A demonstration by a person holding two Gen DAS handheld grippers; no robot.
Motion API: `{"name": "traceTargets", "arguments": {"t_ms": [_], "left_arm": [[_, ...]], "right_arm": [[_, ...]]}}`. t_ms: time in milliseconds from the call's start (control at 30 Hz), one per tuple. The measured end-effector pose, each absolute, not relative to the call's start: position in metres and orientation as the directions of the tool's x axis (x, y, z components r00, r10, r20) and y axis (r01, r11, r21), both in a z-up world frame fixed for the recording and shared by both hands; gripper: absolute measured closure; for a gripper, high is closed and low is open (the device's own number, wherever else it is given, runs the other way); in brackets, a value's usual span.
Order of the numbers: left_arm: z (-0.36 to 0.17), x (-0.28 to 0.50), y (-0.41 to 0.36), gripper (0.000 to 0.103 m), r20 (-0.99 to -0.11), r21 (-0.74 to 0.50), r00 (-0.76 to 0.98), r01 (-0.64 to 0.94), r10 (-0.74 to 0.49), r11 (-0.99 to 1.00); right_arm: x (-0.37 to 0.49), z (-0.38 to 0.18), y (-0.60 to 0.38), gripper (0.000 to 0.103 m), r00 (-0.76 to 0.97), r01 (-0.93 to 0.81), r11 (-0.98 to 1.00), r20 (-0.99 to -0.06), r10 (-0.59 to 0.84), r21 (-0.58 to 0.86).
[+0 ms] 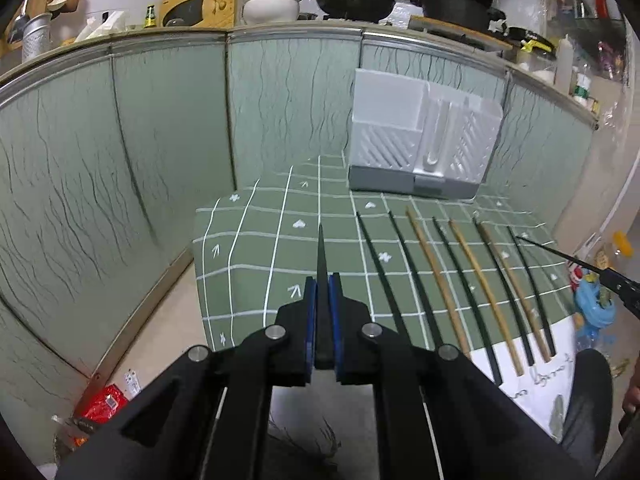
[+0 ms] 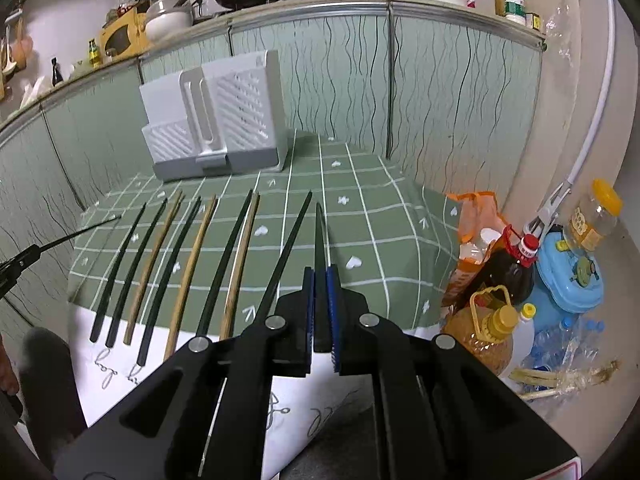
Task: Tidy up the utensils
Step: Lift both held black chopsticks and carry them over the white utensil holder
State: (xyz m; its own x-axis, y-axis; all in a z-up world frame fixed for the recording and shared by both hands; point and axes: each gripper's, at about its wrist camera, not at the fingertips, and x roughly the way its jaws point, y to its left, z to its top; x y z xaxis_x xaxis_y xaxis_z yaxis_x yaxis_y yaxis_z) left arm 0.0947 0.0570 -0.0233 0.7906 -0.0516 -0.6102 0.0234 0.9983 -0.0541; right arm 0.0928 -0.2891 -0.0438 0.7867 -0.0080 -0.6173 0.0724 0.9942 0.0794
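I hold 1 black chopstick in each gripper above the green grid-patterned tablecloth (image 1: 256,240).

The white slatted plastic utensil holder (image 1: 420,136) stands at the far edge. Loose black and bamboo chopsticks (image 2: 188,264) lie in a row towards the near edge. My left gripper (image 1: 323,280) and right gripper (image 2: 321,272) are both clamped on a black chopstick (image 1: 321,256), the other chopstick (image 2: 320,236) likewise pointing forward.

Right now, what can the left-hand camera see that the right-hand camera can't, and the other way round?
Only the left wrist view shows a red packet on the floor and a metal utensil canister on the counter.

Only the right wrist view shows an orange bag, a dark sauce bottle and a yellow oil jug beside the table.

Both show the white utensil holder on the green checked tablecloth, the row of black and wooden chopsticks, the blue container, and each gripper, left and right, shut on a black chopstick.
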Motion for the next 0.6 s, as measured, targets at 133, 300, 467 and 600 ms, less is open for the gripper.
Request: {"name": "traceTargets", "arguments": {"t_ms": [133, 300, 467, 600], "left_arm": [[-0.006, 0.095, 0.062, 0.095, -0.587, -0.041, 0.808, 0.044, -0.06, 0.998], [0.011, 0.1, 0.068, 0.095, -0.568, -0.062, 0.818, 0.067, -0.09, 0.996], [0.025, 0.106, 0.067, 0.095, -0.549, -0.073, 0.827, 0.097, -0.121, 0.993], [0.034, 0.112, 0.061, 0.095, -0.537, -0.06, 0.832, 0.127, -0.139, 0.99]], "right_arm": [[0.095, -0.032, -0.296, 0.097, 0.799, 0.064, 0.994, -0.601, 0.005, 0.093], [0.1, -0.012, -0.3, 0.097, 0.821, 0.043, 0.993, -0.57, 0.028, 0.112], [0.11, 0.004, -0.3, 0.097, 0.836, 0.02, 0.994, -0.546, 0.044, 0.111], [0.122, 0.015, -0.302, 0.097, 0.845, 0.005, 0.993, -0.532, 0.058, 0.115]]}}
